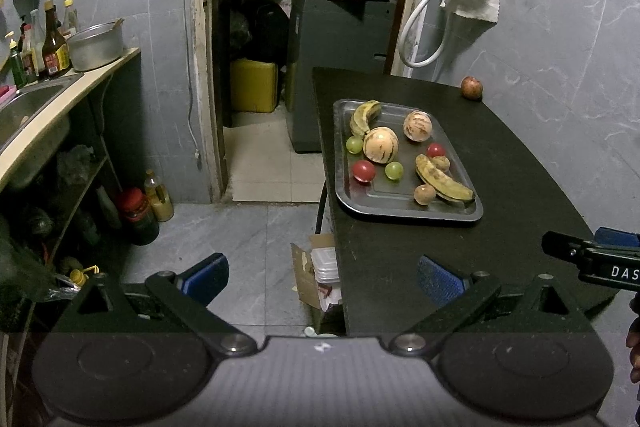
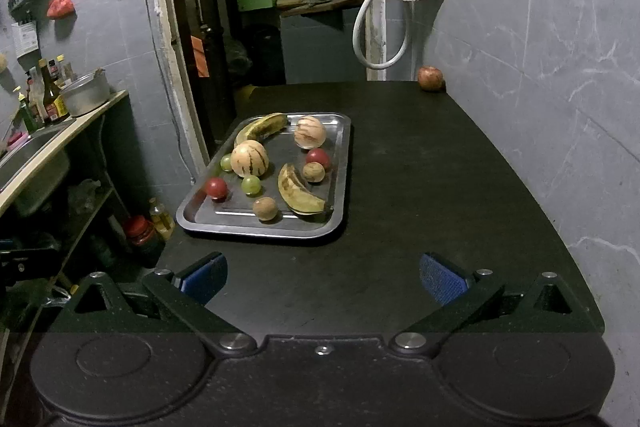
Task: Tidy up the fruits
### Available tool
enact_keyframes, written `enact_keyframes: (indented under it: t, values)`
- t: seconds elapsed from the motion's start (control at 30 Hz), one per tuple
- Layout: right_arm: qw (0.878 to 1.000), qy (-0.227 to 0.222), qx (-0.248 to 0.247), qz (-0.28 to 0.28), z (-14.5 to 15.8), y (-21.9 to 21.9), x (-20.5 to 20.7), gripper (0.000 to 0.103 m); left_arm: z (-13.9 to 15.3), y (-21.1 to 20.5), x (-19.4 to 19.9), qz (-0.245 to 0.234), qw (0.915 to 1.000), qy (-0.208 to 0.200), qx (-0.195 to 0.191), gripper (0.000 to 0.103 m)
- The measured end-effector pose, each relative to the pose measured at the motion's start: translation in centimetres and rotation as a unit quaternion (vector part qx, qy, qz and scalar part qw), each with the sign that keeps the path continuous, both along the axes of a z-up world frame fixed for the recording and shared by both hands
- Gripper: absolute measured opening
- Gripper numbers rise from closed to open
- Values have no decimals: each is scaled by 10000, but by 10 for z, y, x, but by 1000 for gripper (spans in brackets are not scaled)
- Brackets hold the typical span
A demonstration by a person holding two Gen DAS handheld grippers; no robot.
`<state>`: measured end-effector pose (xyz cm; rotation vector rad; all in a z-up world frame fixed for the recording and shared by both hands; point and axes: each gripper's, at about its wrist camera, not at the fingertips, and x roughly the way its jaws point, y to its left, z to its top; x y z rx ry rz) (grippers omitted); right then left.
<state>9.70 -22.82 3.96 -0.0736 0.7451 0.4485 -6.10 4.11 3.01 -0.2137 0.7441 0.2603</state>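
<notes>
A metal tray lies on the black table. It holds two bananas, two striped melons, two red tomatoes, two green grapes and two brown round fruits. A red apple sits alone at the table's far corner by the wall. My left gripper hangs open over the table's near left edge. My right gripper stands open above the near table, empty; it also shows at the right edge of the left wrist view.
A counter with a sink, bottles and a metal pot runs along the left wall. Jars and bottles stand on the floor under it. A cardboard box with containers sits beside the table. A doorway opens behind.
</notes>
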Motion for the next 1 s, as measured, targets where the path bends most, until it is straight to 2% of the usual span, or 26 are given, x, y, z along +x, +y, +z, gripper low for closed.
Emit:
enact_keyframes:
  t: [0.43, 0.63, 0.73, 1.0]
  values:
    - [10000, 55, -17, -80, -5, -2, 8, 102, -3, -1, 10, -61, 9999, 112, -30, 102]
    - [9999, 60, -13, -104, -7, -1, 13, 102, -2, -13, 19, -46, 9980, 394, 491, 102]
    - [9999, 63, -17, -98, -7, -1, 13, 102, -3, -13, 22, -129, 9986, 359, 379, 102]
    - [9999, 97, -36, -112, -10, 1, 17, 102, -5, -10, 24, -78, 9986, 344, 404, 102]
